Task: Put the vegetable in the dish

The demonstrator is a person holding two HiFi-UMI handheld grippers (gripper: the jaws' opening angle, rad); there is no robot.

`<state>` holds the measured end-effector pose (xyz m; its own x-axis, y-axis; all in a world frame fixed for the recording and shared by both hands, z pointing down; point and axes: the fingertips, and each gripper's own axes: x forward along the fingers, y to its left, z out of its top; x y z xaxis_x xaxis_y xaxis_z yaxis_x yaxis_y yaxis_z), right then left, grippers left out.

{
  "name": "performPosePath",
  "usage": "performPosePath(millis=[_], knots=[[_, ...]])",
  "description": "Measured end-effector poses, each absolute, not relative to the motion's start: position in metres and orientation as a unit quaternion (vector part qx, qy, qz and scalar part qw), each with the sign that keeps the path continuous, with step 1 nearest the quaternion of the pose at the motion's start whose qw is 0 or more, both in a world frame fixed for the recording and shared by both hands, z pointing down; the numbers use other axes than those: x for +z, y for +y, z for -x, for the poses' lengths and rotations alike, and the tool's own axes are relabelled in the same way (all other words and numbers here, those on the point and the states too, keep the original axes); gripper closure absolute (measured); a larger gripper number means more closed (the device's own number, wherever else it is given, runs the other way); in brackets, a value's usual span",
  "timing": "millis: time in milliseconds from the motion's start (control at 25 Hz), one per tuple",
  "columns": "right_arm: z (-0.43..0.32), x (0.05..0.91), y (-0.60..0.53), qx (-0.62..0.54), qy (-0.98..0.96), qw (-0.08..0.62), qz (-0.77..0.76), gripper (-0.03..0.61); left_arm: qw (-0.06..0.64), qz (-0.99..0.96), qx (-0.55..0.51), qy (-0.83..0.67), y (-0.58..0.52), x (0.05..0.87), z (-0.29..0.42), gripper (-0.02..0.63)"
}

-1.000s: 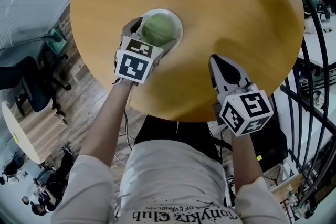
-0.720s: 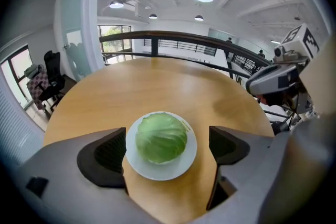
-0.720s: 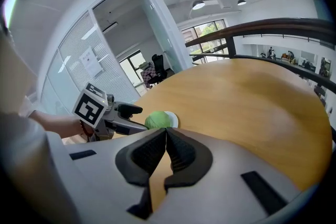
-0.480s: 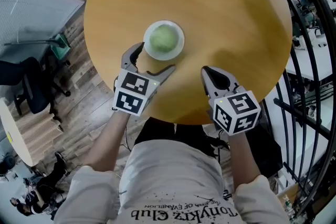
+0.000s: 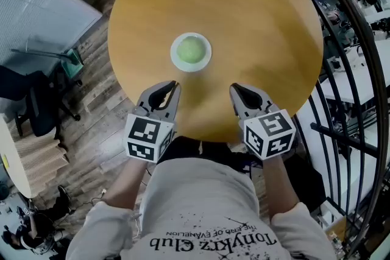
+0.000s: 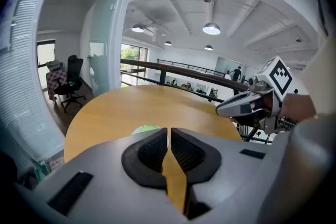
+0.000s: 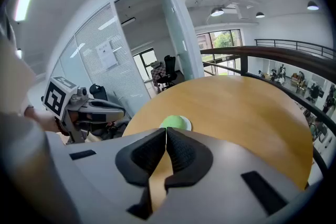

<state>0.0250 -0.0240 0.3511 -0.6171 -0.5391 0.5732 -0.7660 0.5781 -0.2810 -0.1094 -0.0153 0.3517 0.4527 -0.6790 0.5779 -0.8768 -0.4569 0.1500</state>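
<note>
The round wooden table [image 5: 256,21] fills most of the head view. At its near edge are two grippers, side by side and well apart. The jaws of the left gripper [image 5: 173,84] are closing and already meet at the tips, with nothing between them. The right gripper [image 5: 233,87] has its jaws pressed together and is also empty. Near the table's middle stands a small white dish [image 5: 175,58]. The round green vegetable [image 5: 191,50] lies in this dish, apart from both grippers.
</note>
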Motion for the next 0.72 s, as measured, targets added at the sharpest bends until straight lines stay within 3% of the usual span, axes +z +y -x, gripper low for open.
performPosePath(millis=[720], knots=[[-0.052, 0.299, 0.002, 0.221, -0.878, 0.175, -0.386, 0.554, 0.220, -0.823, 0.200, -0.483, 0.032, 0.310, 0.078, 0.591]])
